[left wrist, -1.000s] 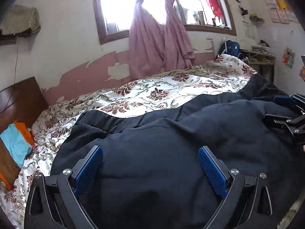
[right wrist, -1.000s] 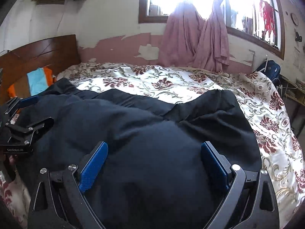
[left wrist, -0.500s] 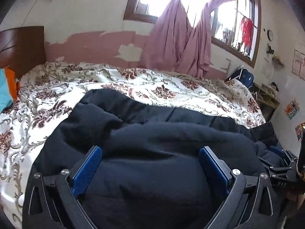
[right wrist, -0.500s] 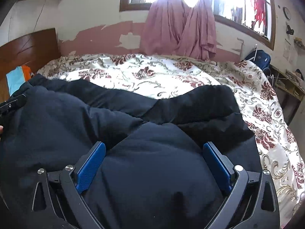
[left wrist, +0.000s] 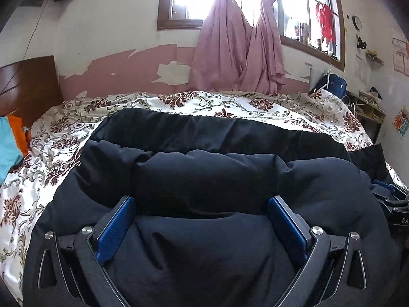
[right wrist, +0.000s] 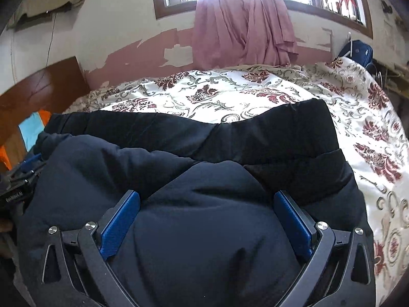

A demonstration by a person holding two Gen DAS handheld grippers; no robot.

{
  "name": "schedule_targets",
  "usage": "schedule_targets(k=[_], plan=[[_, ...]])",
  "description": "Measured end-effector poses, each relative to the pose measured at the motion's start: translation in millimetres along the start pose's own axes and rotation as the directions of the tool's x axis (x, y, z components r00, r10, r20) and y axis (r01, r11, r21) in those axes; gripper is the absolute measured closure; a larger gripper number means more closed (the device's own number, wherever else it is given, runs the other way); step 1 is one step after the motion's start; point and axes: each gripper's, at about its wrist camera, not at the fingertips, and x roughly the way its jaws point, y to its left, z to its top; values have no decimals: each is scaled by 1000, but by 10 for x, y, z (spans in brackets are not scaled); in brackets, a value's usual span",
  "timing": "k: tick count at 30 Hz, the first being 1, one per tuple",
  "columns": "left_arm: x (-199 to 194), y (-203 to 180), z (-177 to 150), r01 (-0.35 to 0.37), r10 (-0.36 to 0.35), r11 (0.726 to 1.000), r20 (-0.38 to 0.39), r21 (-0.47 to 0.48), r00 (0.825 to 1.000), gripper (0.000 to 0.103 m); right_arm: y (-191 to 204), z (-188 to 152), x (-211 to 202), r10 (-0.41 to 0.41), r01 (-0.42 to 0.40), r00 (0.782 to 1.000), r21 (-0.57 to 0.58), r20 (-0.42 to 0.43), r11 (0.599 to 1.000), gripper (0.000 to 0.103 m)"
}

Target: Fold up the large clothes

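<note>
A large dark navy padded coat (left wrist: 204, 168) lies across a floral bedspread (left wrist: 179, 102), its near part bunched into a puffy fold. My left gripper (left wrist: 202, 200) hovers low over the coat's left part, open, its blue pads (left wrist: 115, 230) wide apart with fabric lying under and between them. Over the right part (right wrist: 204, 179) of the coat my right gripper (right wrist: 207, 194) is open just as wide, pads clear of the cloth. Each gripper shows in the other's view: the right gripper (left wrist: 393, 204) at the coat's right edge, the left gripper (right wrist: 20, 186) at its left edge.
A wooden headboard (left wrist: 28, 84) with cyan and orange folded clothes (left wrist: 10, 143) stands at the left. Pink curtains (left wrist: 237, 51) hang at the window behind the bed. A blue backpack (left wrist: 332, 84) and a shelf are at the far right. Bare bedspread (right wrist: 230, 94) lies beyond the coat.
Both grippers have sunk closer to the coat and rolled to a more level view. The coat's near part now lies bunched in a puffy fold across the middle.
</note>
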Motion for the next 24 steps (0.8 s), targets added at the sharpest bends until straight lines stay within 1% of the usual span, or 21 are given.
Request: schedule_targets(k=[3, 7, 24], plan=[[20, 23, 4, 20, -20, 1000, 9, -8, 1000, 0, -20, -43, 26, 6, -7, 1000, 12, 15, 1000, 1], [29, 44, -7, 30, -29, 999, 28, -14, 999, 0, -41, -76, 73, 14, -14, 1000, 21, 27, 1000, 1], [58, 40, -7, 31, -31, 999, 26, -15, 999, 0, -99, -69, 160, 33, -33, 999, 39, 9, 999, 1]])
